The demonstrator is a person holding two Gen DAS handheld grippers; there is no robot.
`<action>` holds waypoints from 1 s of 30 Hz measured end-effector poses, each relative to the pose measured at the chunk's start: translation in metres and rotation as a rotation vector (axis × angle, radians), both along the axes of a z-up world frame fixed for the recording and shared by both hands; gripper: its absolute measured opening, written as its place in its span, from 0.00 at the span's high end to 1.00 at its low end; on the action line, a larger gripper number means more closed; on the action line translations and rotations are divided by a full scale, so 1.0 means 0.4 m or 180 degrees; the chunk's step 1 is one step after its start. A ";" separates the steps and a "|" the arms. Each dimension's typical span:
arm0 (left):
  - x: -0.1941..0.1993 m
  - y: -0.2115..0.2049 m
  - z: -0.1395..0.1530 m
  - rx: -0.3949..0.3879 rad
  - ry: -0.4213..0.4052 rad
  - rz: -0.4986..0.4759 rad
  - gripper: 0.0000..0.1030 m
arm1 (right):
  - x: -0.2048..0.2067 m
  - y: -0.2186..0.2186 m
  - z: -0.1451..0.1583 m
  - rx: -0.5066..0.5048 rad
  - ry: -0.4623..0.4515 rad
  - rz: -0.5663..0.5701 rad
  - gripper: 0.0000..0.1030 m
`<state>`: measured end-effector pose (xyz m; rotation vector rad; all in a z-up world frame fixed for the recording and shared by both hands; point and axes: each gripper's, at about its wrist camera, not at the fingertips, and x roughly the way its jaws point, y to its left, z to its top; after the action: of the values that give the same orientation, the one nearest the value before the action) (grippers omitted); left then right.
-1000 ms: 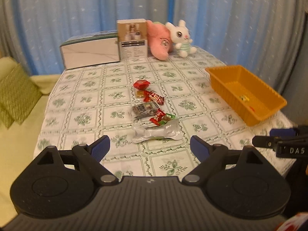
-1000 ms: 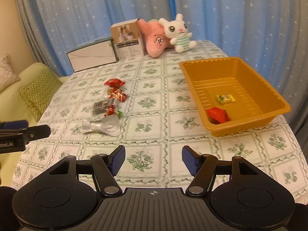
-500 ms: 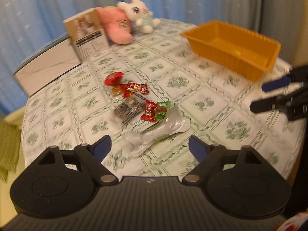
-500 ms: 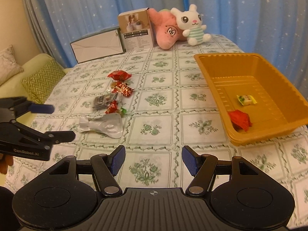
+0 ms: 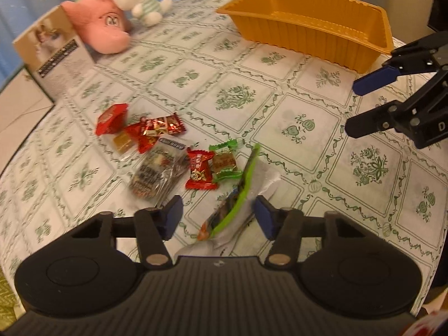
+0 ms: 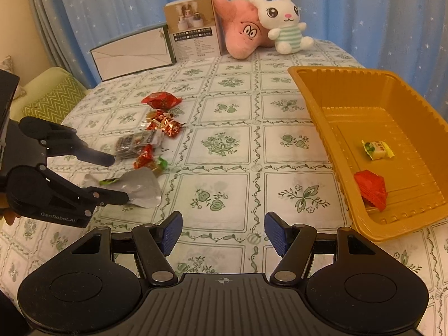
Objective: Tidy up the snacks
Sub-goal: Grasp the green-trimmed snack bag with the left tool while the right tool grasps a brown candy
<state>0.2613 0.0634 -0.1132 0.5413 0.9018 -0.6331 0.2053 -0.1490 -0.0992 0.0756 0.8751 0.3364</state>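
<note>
Silver foil snack pouch (image 5: 246, 193) with a green edge sits low-centre in the left wrist view, between the blue pads of the left gripper (image 5: 218, 215). Jaws have just been closing, partway in now, pouch between them, but pads show a gap on each side, so no grip visible. Other wrapped snacks (image 5: 168, 151), red, green and clear, lie in a loose cluster just above the pouch, mid-left of frame, on the green-patterned tablecloth (image 5: 280, 117). Orange tray (image 6: 330, 112) fills the right side of the right wrist view; a yellow candy (image 6: 376, 149) and a red packet (image 6: 371, 187) lie inside it. Right gripper (image 6: 222, 231) hangs over bare cloth at bottom centre, fingers roughly half apart, nothing between them.
</note>
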 end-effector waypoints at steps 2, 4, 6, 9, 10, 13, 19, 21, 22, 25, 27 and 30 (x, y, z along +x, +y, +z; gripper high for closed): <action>0.008 -0.001 0.002 -0.0038 0.0100 -0.0026 0.58 | 0.008 0.002 -0.004 0.0000 0.0007 -0.0005 0.37; 0.011 0.000 0.002 -0.0076 0.0185 0.0005 0.62 | 0.013 0.004 -0.008 -0.0004 0.0015 -0.0002 0.37; 0.007 0.003 -0.001 -0.0126 0.0260 0.0050 0.66 | 0.017 0.006 -0.008 0.0005 0.0014 0.0000 0.37; -0.004 0.011 0.000 -0.0172 0.0288 0.0155 0.68 | 0.020 0.010 -0.003 0.0007 -0.0010 0.0016 0.37; -0.009 0.014 0.002 -0.0177 0.0300 0.0178 0.68 | 0.020 0.012 -0.001 0.0008 -0.0018 0.0017 0.37; -0.031 0.018 0.004 -0.0156 0.0297 0.0205 0.72 | 0.025 0.016 0.004 0.0015 -0.0035 0.0028 0.37; -0.084 0.009 0.006 0.0013 0.0150 0.0129 0.75 | 0.045 0.042 0.009 0.0004 -0.0075 0.0136 0.37; -0.086 0.013 0.002 0.0006 0.0141 0.0093 0.73 | 0.052 0.055 0.010 -0.0018 -0.0087 0.0175 0.37; -0.085 0.013 -0.002 0.0028 0.0164 0.0065 0.73 | 0.056 0.061 0.010 -0.0022 -0.0090 0.0192 0.37; -0.082 0.019 -0.004 -0.0010 0.0171 0.0032 0.73 | 0.068 0.075 0.013 -0.0018 -0.0111 0.0232 0.37; -0.076 0.025 -0.004 -0.0073 0.0219 0.0099 0.73 | 0.077 0.080 0.014 -0.0004 -0.0127 0.0234 0.37; -0.069 0.040 -0.002 -0.0173 0.0240 0.0260 0.79 | 0.092 0.089 0.013 0.0017 -0.0128 0.0250 0.37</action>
<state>0.2336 0.0794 -0.1142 0.4322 0.9700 -0.6052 0.2422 -0.1133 -0.0940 0.0393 0.8386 0.4124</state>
